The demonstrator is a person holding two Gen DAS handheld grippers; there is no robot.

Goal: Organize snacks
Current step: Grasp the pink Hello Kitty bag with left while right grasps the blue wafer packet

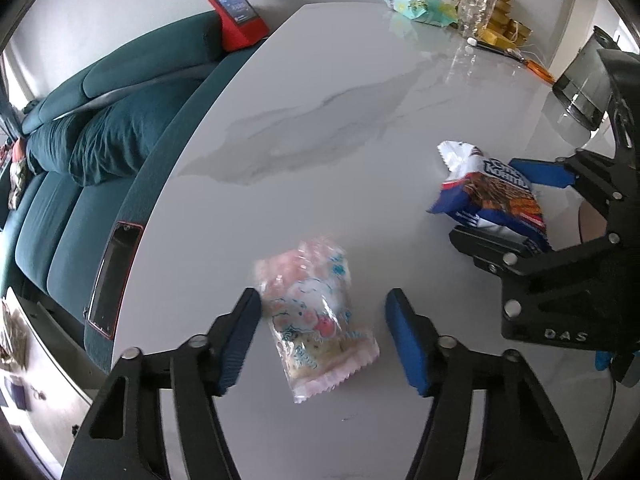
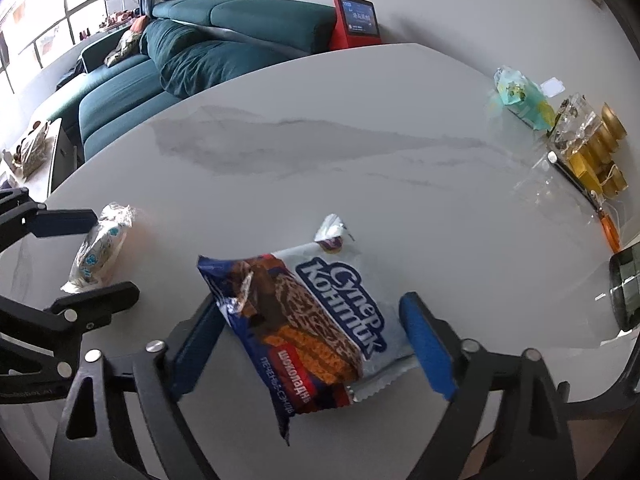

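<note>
On the white marble counter (image 1: 320, 128), each hand-held gripper straddles a packet unclamped: left (image 1: 322, 340) around the pink snack (image 1: 316, 320), right (image 2: 312, 344) wide around the blue biscuit pack (image 2: 304, 320); close squarely mid-packet, gently.

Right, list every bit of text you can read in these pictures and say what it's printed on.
"Супер Контик": blue and white snack packet, large lettering.
"шоколадный": same packet, red band.
"D A S": body of the right gripper, seen from the left wrist.
Pink snack packet: cartoon print only, no legible words.
Red screen device: text too small to read.
</note>
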